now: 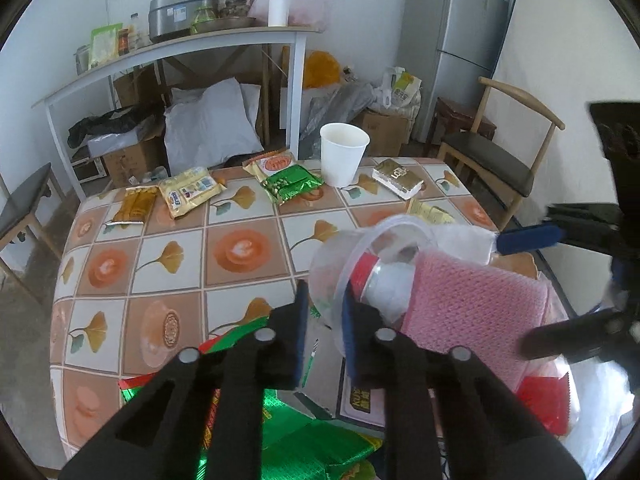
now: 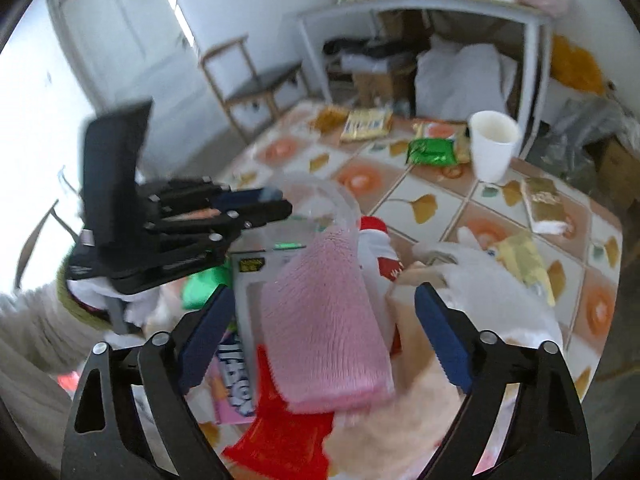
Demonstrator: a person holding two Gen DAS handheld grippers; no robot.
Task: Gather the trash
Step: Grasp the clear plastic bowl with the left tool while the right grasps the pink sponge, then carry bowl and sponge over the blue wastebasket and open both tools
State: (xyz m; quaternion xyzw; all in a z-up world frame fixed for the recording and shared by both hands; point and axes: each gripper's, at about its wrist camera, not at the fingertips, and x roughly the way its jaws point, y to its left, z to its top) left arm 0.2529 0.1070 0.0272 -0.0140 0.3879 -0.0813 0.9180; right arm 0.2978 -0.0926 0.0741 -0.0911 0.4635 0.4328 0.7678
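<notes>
My left gripper (image 1: 325, 312) is shut on the rim of a clear plastic bag (image 1: 340, 264) and holds it open; it shows in the right wrist view (image 2: 276, 206) too. Inside the bag lie a pink cloth (image 1: 468, 312), a plastic bottle with a red label (image 1: 384, 280) and red wrappers (image 1: 540, 396). My right gripper (image 2: 324, 320) is open above the pink cloth (image 2: 324, 320) and holds nothing. On the tiled table (image 1: 176, 248) lie a white paper cup (image 1: 342, 152), a green packet (image 1: 292, 184), yellow packets (image 1: 190, 192) and a gold box (image 1: 398, 178).
Green and red wrappers (image 1: 288, 440) lie near the table's front edge under my left gripper. A chair (image 1: 492, 156) stands at the right, a stool (image 1: 24, 204) at the left. A cluttered shelf (image 1: 180, 40) and a fridge (image 1: 460, 40) stand behind.
</notes>
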